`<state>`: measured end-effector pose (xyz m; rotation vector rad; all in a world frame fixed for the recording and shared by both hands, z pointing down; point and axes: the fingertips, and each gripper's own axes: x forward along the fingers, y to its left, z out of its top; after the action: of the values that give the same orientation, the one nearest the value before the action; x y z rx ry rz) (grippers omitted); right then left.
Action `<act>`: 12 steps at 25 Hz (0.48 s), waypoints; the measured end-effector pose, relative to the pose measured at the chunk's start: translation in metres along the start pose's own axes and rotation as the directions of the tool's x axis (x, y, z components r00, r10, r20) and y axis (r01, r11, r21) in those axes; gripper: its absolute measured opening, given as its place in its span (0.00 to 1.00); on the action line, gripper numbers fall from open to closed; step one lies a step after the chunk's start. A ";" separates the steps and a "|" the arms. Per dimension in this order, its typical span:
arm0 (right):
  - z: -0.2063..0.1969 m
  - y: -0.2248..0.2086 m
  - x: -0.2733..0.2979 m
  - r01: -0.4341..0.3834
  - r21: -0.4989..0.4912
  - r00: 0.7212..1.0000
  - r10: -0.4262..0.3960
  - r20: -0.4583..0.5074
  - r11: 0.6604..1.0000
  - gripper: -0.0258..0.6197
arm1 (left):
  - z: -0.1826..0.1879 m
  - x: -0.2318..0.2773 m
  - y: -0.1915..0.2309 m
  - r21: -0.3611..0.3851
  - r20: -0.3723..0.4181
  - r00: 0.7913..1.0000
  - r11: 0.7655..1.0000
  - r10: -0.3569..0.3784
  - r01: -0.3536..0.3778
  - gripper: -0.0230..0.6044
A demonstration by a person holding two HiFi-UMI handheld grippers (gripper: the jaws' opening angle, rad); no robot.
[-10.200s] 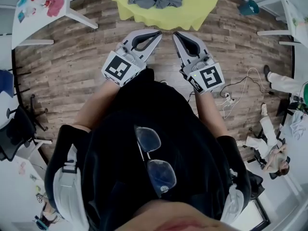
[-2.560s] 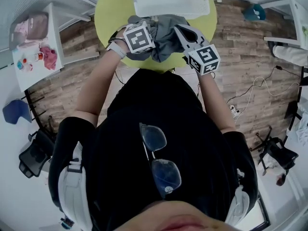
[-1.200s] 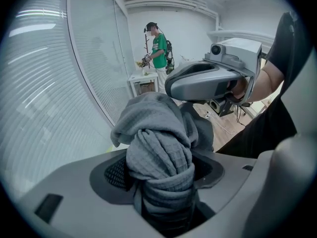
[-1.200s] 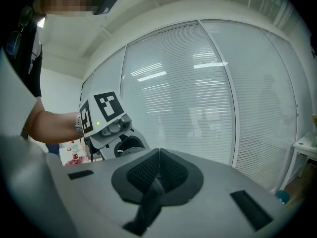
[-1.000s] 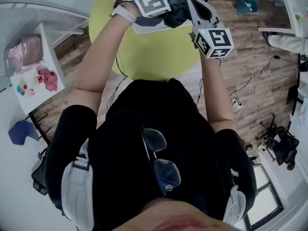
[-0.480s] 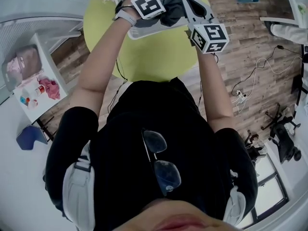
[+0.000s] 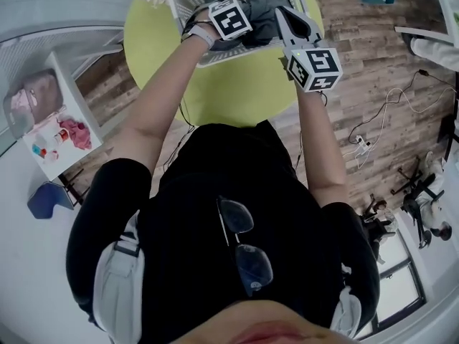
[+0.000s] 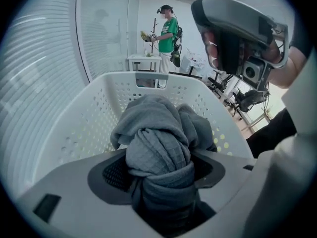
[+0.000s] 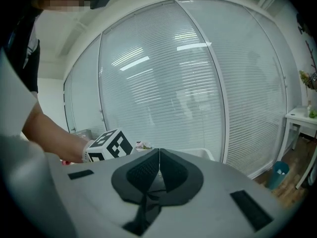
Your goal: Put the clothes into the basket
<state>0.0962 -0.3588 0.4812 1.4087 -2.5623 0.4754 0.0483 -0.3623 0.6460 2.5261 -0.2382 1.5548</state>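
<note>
- The left gripper [image 8: 161,175] has its jaws spread fairly wide but clamped on the grey clothes [image 8: 157,133], which bulge out past the jaw tips.
- The white basket [image 8: 94,118] lies ahead of and below those jaws. The bundle hangs within its walls, so the step in hand looks like lowering it in.
- The right gripper [image 9: 158,157] has its jaws pressed together on nothing, with the basket's rim just beyond their tips.
- The next move probably calls for opening the left jaws so the bundle drops.
- A second ago the bundle was higher, above the rim; now it sits lower, inside the basket.
</note>
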 end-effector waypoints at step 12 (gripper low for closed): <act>-0.028 -0.009 0.011 -0.013 0.072 0.999 0.016 -0.028 0.997 0.08 | -0.018 0.049 0.013 -0.069 0.029 1.000 0.998 0.009 -0.007 0.56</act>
<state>0.0983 -0.3616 0.5128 1.3964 -2.5584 0.5909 0.0519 -0.3731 0.6981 2.5001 -0.3010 1.4869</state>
